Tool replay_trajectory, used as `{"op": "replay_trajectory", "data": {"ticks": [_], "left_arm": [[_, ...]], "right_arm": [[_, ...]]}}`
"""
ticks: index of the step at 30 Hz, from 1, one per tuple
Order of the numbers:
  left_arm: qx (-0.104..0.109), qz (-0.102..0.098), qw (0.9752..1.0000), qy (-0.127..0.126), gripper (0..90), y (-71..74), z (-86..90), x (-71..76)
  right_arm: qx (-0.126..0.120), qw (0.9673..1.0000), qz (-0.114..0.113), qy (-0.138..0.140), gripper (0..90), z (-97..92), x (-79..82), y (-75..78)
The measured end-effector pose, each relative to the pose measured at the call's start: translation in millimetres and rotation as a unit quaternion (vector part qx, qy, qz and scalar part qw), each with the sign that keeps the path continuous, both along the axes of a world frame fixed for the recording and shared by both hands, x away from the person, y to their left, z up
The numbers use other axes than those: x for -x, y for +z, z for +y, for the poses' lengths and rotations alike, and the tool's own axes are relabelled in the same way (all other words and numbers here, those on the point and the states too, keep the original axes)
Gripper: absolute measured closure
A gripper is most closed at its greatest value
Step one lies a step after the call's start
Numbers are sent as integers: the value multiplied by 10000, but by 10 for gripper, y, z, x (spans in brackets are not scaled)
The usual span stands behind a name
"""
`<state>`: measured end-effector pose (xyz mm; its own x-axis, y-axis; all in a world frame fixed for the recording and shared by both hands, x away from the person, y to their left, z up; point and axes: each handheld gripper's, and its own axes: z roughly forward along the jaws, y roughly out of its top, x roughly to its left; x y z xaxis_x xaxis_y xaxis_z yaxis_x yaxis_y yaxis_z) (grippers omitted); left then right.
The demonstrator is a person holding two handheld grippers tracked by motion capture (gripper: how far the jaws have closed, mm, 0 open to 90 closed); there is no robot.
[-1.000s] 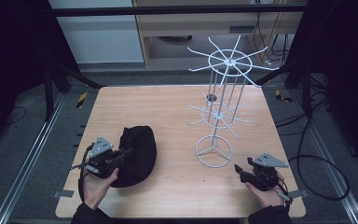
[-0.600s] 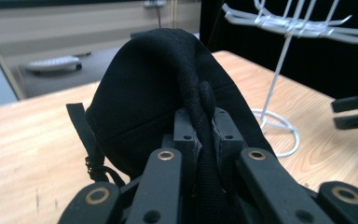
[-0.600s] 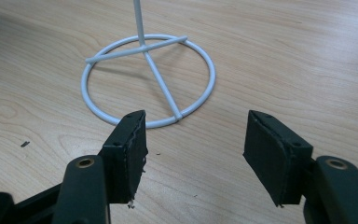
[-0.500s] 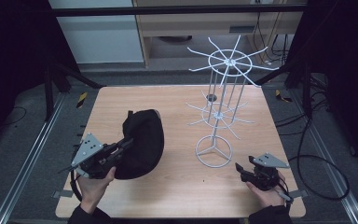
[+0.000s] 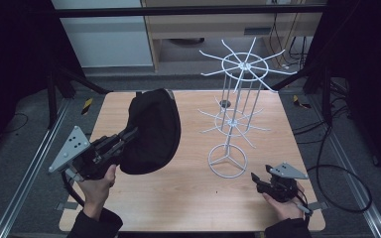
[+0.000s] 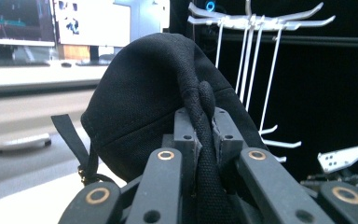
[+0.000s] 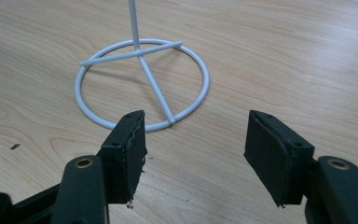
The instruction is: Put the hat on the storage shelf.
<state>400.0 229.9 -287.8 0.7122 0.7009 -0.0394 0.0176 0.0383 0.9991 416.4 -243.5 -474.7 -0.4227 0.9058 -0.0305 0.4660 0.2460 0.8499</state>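
A black cap (image 5: 151,131) hangs in the air over the left half of the table, lifted clear of the wood. My left gripper (image 5: 124,136) is shut on its rim; in the left gripper view the cap's black edge (image 6: 204,140) is pinched between the two pads. A white wire hat rack (image 5: 238,94) stands right of centre, with spokes at two levels and a ring base (image 5: 227,161). My right gripper (image 5: 255,179) rests at the front right of the table, open with nothing between its fingers, its pads (image 7: 128,149) pointing at the ring base (image 7: 142,84).
The wooden table (image 5: 188,198) has bare room at the front and back left. A strap (image 6: 74,144) dangles from the cap. Metal rails run along both sides of the table, and cables lie on the floor to the right.
My left gripper has lifted the cap off the table and tilted it up toward the rack. The right gripper has stayed where it was.
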Motion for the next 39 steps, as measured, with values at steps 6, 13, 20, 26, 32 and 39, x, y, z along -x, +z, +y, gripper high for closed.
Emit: {"op": "replay_trajectory", "data": {"ticks": [6, 13, 20, 26, 32, 39], "left_arm": [[141, -231, 9996, -95, 820, 188, -7, 7], [261, -434, 9985, -221, 820, 318, -53, 9], [374, -566, 9970, -370, 820, 452, -99, -6], [488, -728, 9950, -471, 820, 581, -170, -7], [519, -879, 9928, -630, 820, 726, -304, -15], [406, -943, 9915, -794, 820, 850, -544, -88]], "right_arm": [[-5, 10000, -24, -16, 381, -4, 4, 4], [43, 10000, -69, -9, 378, -5, -4, -1], [36, 10000, -70, -12, 378, -7, -6, -5], [29, 10000, -67, -19, 375, -10, -7, -7], [9, 10000, -65, -19, 373, -12, -5, -6], [30, 10000, -92, -11, 371, -16, -6, -5]]}}
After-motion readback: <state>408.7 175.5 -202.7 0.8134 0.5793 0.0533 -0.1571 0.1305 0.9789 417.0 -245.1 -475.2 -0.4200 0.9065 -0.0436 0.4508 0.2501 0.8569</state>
